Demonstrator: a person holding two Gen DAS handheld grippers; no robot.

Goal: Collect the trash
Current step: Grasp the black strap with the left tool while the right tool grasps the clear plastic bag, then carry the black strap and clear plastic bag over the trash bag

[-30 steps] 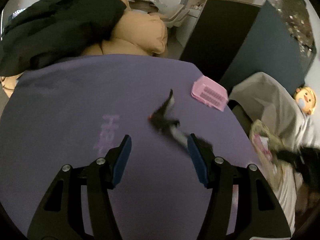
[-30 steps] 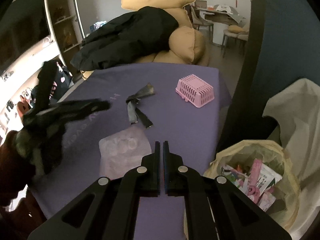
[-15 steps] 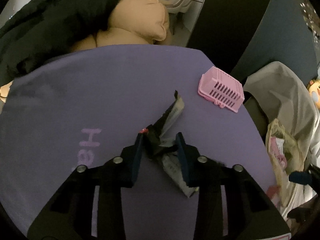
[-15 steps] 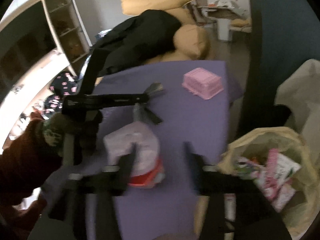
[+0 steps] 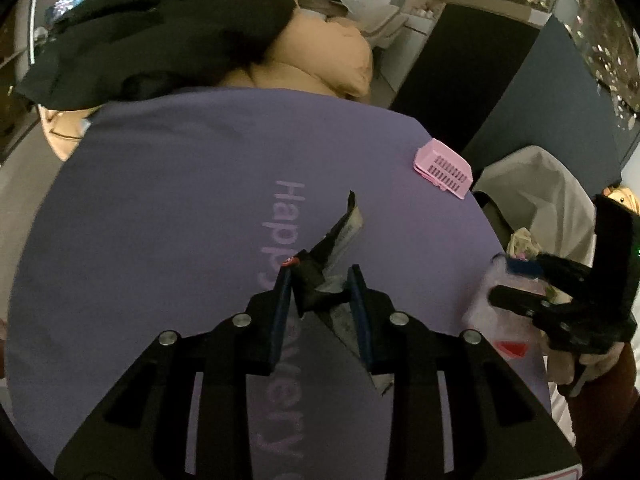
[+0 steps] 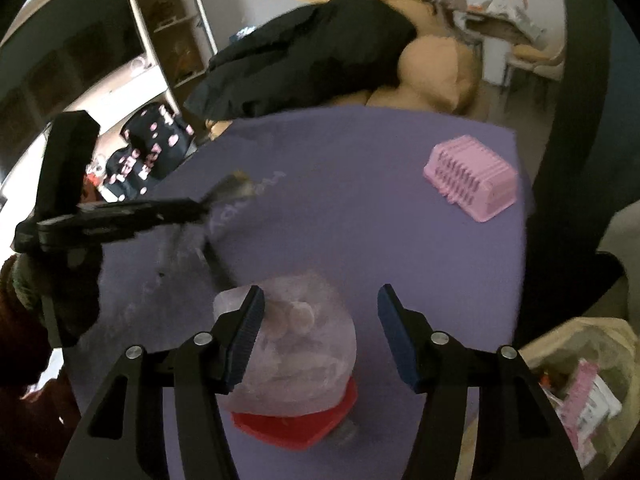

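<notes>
Trash on the purple worktop [image 5: 168,216] comes in two pieces: a dark crumpled wrapper [image 5: 326,264] pinched between the closed-in fingers of the left tool [image 5: 320,284], and a clear plastic packet [image 6: 296,344] with a red edge lying between the spread, empty fingers of the right tool [image 6: 320,320]. A pink basket [image 6: 472,180] sits near the far right corner.
</notes>
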